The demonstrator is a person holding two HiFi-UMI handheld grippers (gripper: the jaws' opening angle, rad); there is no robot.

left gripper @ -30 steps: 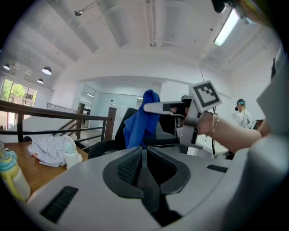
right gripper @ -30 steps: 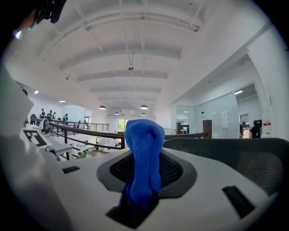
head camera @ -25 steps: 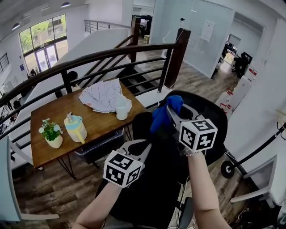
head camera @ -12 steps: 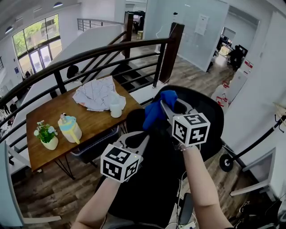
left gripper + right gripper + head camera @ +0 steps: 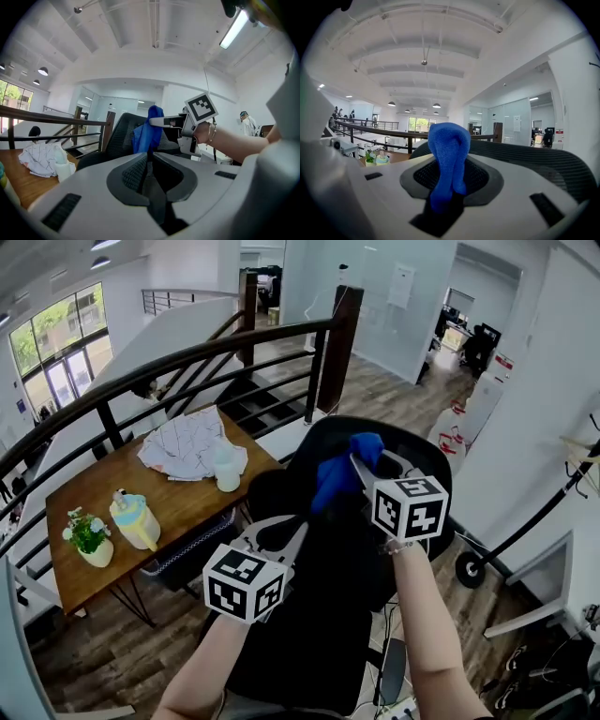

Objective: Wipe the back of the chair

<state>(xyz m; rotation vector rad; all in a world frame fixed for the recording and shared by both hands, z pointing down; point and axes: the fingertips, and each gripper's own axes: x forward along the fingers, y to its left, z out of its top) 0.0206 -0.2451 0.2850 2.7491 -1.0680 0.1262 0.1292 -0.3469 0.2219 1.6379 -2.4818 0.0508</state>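
The right gripper [image 5: 361, 467] pinches a blue cloth [image 5: 339, 479] at the top edge of the chair back [image 5: 433, 463]. The cloth looks soft, light and floppy, so it is best held by a bunched fold. The left gripper [image 5: 284, 538] is closed and empty. Since a second ago the cloth has stayed near that edge, and the table [image 5: 84, 521] now sits further left.
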